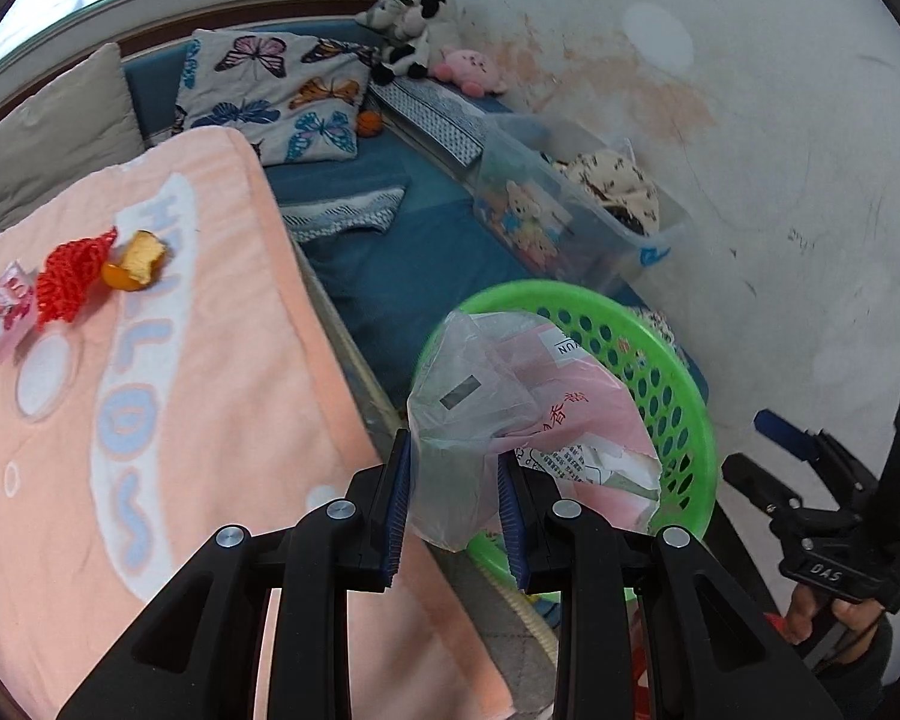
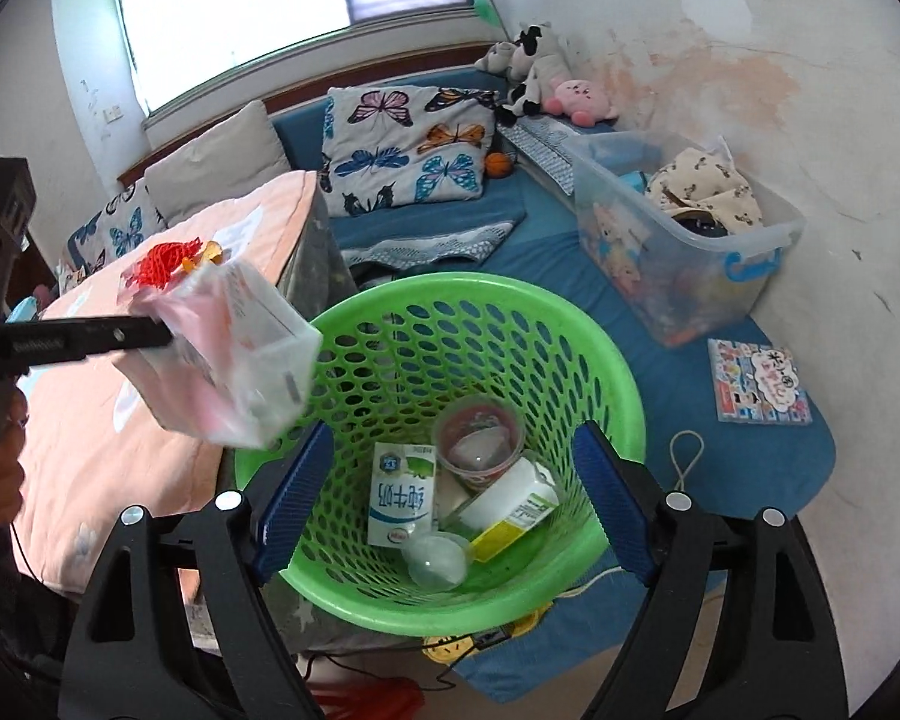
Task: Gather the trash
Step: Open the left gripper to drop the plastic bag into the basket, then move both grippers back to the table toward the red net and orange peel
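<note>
Left gripper (image 1: 453, 489) clamps a wrapper (image 1: 486, 414) over the basket (image 2: 600, 360) for dropping; right gripper (image 2: 450, 504), fingers apart, straddles that basket.

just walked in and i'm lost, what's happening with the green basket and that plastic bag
A person is clearing trash with two handheld grippers. The left gripper is shut on a crumpled plastic wrapper, held at the rim of the green basket. The right gripper is open and empty, pointing into the basket, which already holds a milk carton and a cup. Red netting and an orange peel are on the pink blanket.
</note>
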Motion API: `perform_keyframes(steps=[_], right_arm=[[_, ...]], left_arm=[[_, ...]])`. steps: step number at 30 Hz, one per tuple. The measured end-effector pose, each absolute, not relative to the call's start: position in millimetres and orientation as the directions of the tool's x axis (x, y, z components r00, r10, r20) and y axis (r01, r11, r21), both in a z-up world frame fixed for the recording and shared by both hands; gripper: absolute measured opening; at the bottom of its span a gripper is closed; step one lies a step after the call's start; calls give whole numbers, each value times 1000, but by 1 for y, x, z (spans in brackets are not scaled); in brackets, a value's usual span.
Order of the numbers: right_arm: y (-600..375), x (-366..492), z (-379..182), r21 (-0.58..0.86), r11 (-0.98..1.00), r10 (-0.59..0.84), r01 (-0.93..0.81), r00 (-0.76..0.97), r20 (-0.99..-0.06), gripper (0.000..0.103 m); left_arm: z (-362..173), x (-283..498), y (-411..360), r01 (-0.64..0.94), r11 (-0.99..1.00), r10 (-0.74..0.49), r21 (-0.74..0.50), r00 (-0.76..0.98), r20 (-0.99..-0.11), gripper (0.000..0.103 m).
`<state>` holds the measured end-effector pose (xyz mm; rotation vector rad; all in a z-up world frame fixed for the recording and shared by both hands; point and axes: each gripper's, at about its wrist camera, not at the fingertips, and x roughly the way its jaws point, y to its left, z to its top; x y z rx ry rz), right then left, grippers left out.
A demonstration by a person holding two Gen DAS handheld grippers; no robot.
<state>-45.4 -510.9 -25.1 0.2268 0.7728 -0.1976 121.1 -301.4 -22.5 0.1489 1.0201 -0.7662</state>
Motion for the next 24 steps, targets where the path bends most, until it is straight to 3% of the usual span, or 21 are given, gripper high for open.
perform_keyframes(steps=[6,10,17,24], right_arm=[[-513,-47,-24,135,957,-92,258,707,-701,85],[-512,-47,-24,136,957,-89,255,709,-699,85],[-512,-45,-20,138,959,-85,248,716,-693,85],[-498,-30,-14,141,968,-57,208,727,-684,86]], left_arm=[[-36,114,-316,650,731,-483,-211,274,-832,29],[-42,111,-321,657,726,-474,-203,264,-840,54],[-45,107,-320,672,711,-480,-207,249,-841,63],[-34,111,-296,650,737,-470,-184,298,-831,67]])
